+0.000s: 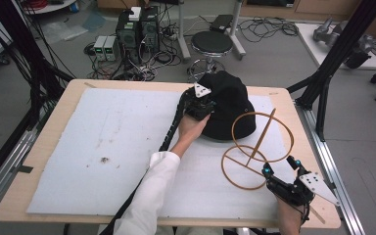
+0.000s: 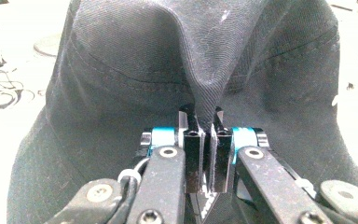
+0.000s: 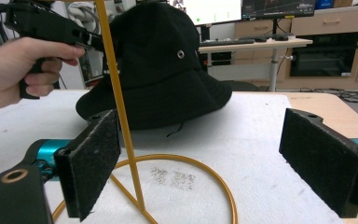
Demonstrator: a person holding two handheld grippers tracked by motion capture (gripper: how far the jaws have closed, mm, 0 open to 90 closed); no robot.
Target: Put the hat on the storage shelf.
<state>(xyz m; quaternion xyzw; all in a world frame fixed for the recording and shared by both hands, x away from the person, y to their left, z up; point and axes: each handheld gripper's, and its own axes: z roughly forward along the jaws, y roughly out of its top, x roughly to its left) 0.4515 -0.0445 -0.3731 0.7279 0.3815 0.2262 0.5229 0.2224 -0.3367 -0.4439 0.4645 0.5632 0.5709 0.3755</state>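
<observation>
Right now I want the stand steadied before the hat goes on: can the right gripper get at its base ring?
Probably yes: the right gripper is open beside the stand's base ring, nothing between; the hat sits farther off.

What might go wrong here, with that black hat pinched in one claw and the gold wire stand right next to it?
The left gripper pinches only a thin fold of the black hat, so the fabric may slip free when lifted. The gold wire stand looks light, and the right gripper is open around its upright, not holding it, so a nudge from the hat's brim might tip it.
</observation>
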